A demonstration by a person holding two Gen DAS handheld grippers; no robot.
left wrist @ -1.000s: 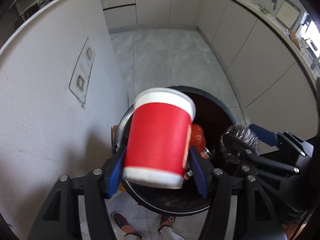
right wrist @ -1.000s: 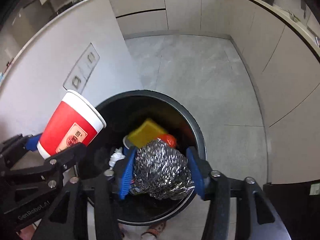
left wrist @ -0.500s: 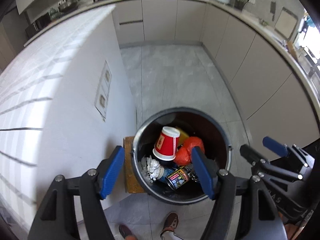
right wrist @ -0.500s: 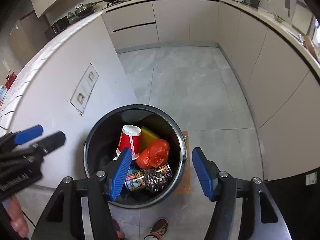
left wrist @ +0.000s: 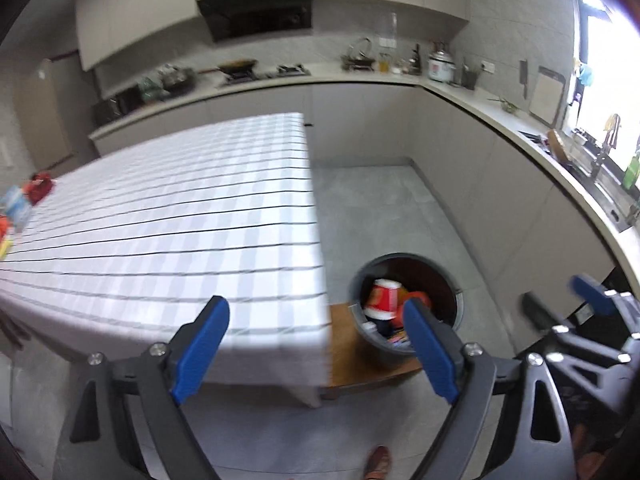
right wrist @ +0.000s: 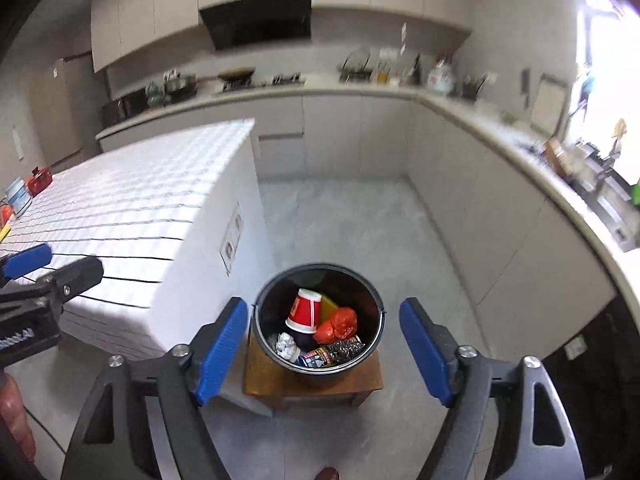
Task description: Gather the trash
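both tools have let go of their loads since a second ago: the red paper cup (right wrist: 305, 311), formerly pinched in the left gripper (left wrist: 316, 350), and the steel scourer (right wrist: 347, 349), formerly pinched in the right gripper (right wrist: 322, 350), now lie inside the black bucket (right wrist: 376, 320). both grippers stand with fingers spread wide and nothing between them, and both have been lifted well above the bucket, so the views now take in the whole kitchen. judgement: this deposit is complete, and the next pickup would have to come from elsewhere.

bucket contents, right wrist view: cup tilted at the far left, a yellow item (right wrist: 329, 305) behind it, a crumpled orange bag (right wrist: 337, 324) at the right, a white wad (right wrist: 286, 345) at the near left, a printed can (right wrist: 317, 357) at the near side just left of the scourer. the bucket stands on a low wooden stool (right wrist: 280, 384) on the floor, just right of the checked table (left wrist: 168, 216). a few small items (left wrist: 24, 200) sit at the table's far left edge, too blurred to identify.
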